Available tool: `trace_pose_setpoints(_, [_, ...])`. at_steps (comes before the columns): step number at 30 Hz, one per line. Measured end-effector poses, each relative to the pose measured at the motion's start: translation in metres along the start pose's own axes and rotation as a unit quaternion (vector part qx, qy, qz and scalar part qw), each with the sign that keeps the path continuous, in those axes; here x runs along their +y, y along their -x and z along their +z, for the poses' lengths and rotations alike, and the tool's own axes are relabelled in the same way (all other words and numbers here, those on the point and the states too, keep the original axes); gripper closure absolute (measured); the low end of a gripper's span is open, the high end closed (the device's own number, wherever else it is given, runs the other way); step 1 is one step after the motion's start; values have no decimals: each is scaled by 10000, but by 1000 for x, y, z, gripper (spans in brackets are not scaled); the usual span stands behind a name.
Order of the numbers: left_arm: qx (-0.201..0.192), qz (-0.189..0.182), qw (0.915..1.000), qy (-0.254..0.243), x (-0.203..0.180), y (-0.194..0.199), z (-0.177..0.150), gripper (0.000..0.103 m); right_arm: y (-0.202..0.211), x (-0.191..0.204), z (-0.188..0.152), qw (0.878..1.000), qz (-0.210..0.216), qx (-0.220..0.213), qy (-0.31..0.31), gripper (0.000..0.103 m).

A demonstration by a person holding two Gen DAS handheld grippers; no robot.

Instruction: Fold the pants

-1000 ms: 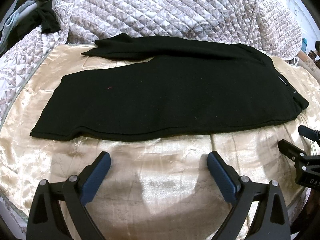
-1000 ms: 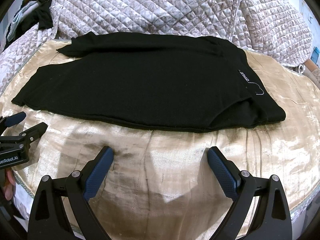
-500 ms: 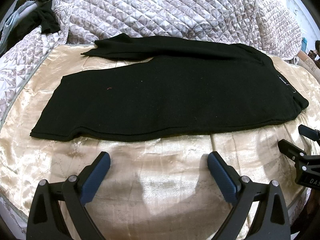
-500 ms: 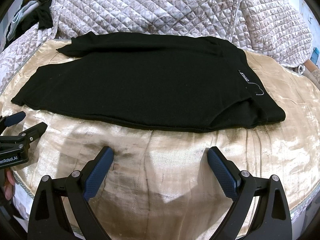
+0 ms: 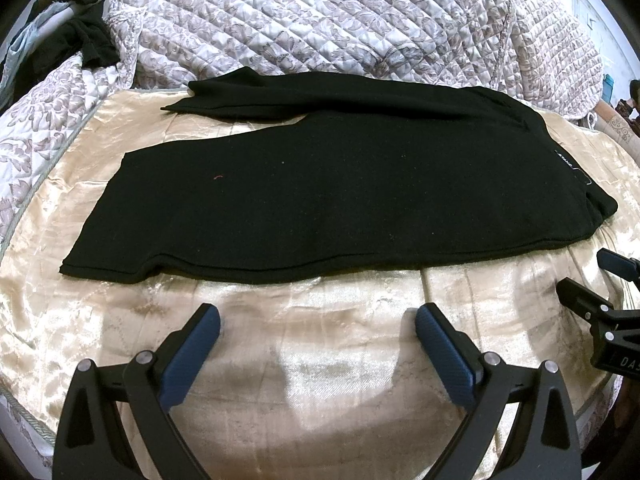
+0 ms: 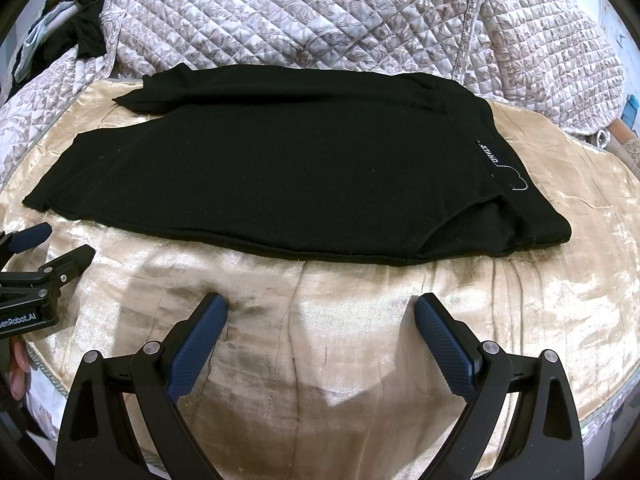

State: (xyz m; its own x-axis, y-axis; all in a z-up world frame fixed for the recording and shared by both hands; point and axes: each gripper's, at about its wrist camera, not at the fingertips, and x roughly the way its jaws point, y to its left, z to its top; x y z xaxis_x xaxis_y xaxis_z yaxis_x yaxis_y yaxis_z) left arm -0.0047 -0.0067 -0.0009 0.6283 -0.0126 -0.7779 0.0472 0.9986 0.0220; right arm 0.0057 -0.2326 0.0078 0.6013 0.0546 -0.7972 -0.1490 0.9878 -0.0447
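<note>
Black pants (image 5: 340, 192) lie flat across the gold satin bed cover (image 5: 320, 360), legs to the left and waistband with a small white label to the right. They also show in the right wrist view (image 6: 280, 168). My left gripper (image 5: 318, 320) is open and empty, hovering over the cover just short of the pants' near edge. My right gripper (image 6: 320, 308) is open and empty, also short of the near edge, near the waist end. Each gripper shows at the edge of the other's view, the right one (image 5: 600, 284) and the left one (image 6: 48, 248).
A quilted patterned blanket (image 5: 340, 24) is bunched up behind the pants. Dark clothing (image 5: 84, 40) lies at the far left corner. The bed's front edge runs just below the grippers (image 6: 40, 364).
</note>
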Motion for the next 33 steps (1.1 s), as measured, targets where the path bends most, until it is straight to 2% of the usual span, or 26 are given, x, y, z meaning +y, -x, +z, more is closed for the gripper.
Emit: trace_pose_setpoints(33, [-28,22,10000,-73,-7,1,1,2,0,-1,0,10000,0,7,2,7])
